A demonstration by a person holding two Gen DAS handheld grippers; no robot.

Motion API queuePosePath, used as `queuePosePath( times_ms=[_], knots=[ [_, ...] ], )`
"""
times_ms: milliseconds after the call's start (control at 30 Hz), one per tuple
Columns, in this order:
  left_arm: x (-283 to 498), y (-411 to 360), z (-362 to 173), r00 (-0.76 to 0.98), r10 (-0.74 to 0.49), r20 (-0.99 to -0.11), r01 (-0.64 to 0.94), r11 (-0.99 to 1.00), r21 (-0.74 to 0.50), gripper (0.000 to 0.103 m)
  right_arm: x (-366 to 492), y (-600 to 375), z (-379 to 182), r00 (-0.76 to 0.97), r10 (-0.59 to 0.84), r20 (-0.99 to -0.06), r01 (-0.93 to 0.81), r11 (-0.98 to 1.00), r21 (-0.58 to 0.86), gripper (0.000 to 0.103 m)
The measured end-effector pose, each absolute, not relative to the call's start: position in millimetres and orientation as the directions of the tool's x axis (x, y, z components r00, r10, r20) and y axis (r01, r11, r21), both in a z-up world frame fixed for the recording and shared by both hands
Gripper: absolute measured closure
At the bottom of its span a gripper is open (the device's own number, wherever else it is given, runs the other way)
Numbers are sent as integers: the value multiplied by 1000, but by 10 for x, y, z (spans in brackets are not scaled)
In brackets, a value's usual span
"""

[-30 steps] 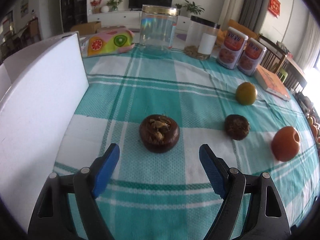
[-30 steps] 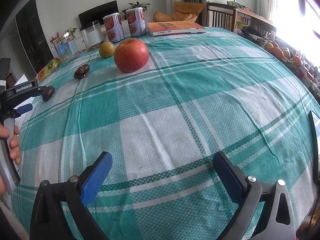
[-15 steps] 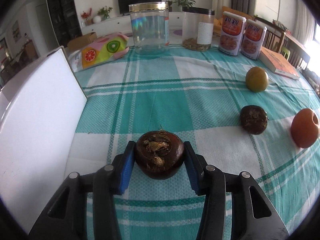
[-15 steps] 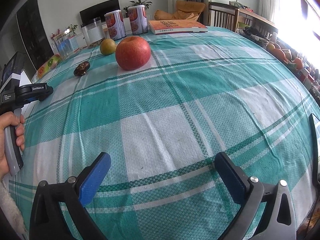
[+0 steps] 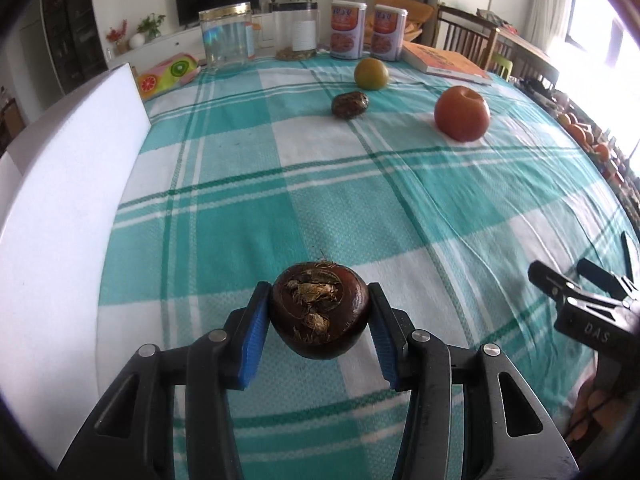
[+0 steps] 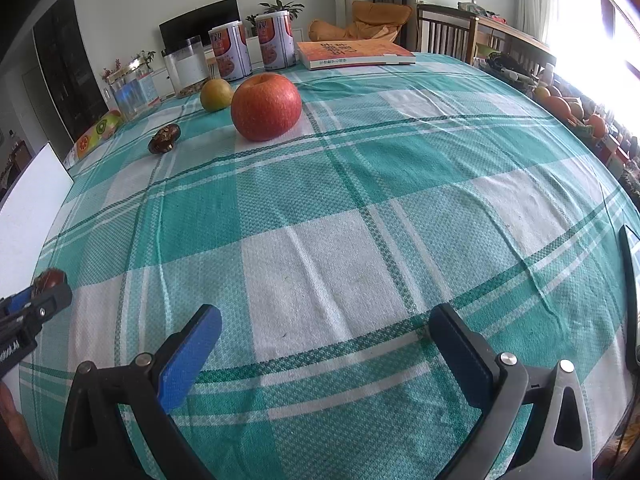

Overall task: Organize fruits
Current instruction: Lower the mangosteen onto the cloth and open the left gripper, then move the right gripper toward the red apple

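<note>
My left gripper [image 5: 318, 320] is shut on a dark brown water chestnut [image 5: 319, 314] and holds it above the checked tablecloth [image 5: 320, 184]; it also shows at the left edge of the right wrist view [image 6: 48, 280]. A second water chestnut [image 5: 349, 104] [image 6: 164, 139], a yellow-green pear [image 5: 371, 73] [image 6: 216, 95] and a red apple [image 5: 462, 113] [image 6: 265, 106] lie farther back. My right gripper [image 6: 324, 344] is open and empty over the near cloth; it shows at the right of the left wrist view [image 5: 580, 292].
A white box [image 5: 60, 200] stands along the table's left side. At the back are a clear jar [image 5: 228, 36], a second jar [image 5: 296, 32], two cans [image 5: 366, 30], an orange book [image 5: 444, 63] and a fruit-print pack [image 5: 168, 74]. Oranges [image 6: 560, 106] lie beyond the right edge.
My left gripper closed on the water chestnut, lifted it and drew back toward the near edge, turning right. My right gripper stayed open and hardly moved.
</note>
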State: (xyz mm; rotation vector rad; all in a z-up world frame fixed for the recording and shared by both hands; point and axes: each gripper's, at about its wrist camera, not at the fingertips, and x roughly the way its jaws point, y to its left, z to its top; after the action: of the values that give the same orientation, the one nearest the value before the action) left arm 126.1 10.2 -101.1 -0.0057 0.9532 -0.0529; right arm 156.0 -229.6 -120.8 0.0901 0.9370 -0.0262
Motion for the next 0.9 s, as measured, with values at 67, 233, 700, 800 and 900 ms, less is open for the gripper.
queuePosePath(
  times_ms=[67,233,700,800,900],
  knots=[
    [1184,105,-1066,581,-54,-812,43,998,-35,54,1561,-2296,-1209,591,15,-806,62,996,64,0],
    [1128,102,-1133,608,-46,-793,48,999,-22,50,1562,-2294,-1209,592,15,-806,62,996,64,0],
    [1129,112,-1202,618,-17,-786,31,1000,3,21,1562,-2294,-1229,589,9,-808,60,997,55,0],
    [1131,114,-1210,618,-13,-786,28,1000,6,20,1564,-2291,-1227,588,9,-809,60,997,54,0],
    [1137,118,-1214,616,-12,-787,25,1000,5,18,1567,-2287,-1231,586,4,-810,59,997,48,0]
  ],
)
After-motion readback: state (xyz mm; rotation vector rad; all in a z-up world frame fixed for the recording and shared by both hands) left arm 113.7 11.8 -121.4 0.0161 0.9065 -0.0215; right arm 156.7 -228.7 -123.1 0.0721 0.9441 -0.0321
